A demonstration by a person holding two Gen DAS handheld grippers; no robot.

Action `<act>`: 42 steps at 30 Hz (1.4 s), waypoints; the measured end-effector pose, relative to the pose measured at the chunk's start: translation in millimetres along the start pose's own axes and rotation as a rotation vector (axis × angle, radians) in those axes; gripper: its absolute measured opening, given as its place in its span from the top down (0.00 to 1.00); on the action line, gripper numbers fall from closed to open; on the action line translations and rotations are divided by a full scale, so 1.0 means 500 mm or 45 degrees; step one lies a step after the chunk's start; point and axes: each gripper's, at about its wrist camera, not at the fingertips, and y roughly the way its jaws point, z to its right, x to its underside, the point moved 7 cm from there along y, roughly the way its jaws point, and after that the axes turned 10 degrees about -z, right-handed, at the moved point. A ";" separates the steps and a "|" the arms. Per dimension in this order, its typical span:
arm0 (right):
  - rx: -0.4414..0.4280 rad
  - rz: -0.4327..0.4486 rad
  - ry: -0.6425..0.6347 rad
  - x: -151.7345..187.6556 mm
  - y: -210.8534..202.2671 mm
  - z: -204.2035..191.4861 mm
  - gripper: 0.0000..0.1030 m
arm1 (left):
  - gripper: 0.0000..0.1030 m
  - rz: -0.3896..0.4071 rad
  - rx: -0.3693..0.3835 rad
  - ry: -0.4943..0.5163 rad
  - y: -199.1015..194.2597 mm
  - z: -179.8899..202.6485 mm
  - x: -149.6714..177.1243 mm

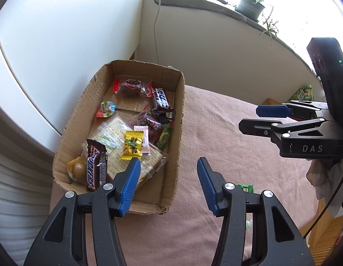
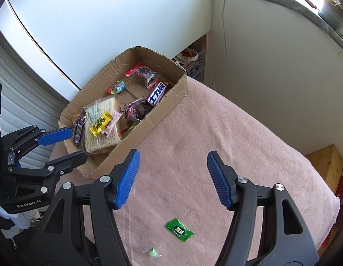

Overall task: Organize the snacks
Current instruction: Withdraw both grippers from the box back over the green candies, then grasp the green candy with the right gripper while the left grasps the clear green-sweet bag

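Note:
A cardboard box (image 1: 180, 102) (image 2: 164, 108) stands on the left of a pink cloth-covered table (image 1: 227, 137) (image 2: 215, 133). It holds several snacks: Snickers bars (image 1: 95, 166) (image 2: 157, 93), a yellow candy (image 1: 131, 145) (image 2: 100, 123), crackers, jelly cups. My left gripper (image 1: 169, 177) is open and empty, its left finger over the box's near end. My right gripper (image 2: 172, 177) is open and empty over the cloth. A green candy (image 2: 179, 229) (image 1: 245, 187) and a small green wrapped sweet (image 2: 152, 253) lie on the cloth under it.
A white cabinet (image 1: 60, 55) stands behind the box. A windowsill with potted plants (image 1: 251, 4) runs along the back wall. A wooden crate (image 2: 326, 161) stands right of the table. The right gripper (image 1: 266, 117) shows in the left wrist view and the left gripper (image 2: 60, 145) in the right wrist view.

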 end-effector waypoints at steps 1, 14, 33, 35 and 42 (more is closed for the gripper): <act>0.002 -0.005 0.010 0.015 -0.001 0.006 0.36 | 0.49 -0.005 0.010 0.009 0.001 0.008 0.005; 0.027 -0.156 -0.107 0.196 0.031 0.040 0.36 | 0.49 -0.177 0.179 0.095 0.043 0.143 0.133; -0.006 -0.242 -0.538 0.251 0.162 0.002 0.48 | 0.62 -0.247 0.246 -0.101 0.150 0.270 0.261; -0.006 -0.239 -0.564 0.250 0.169 -0.001 0.48 | 0.62 -0.244 0.235 -0.118 0.159 0.271 0.258; -0.007 -0.235 -0.628 0.241 0.190 -0.016 0.48 | 0.62 -0.235 0.197 -0.121 0.181 0.284 0.255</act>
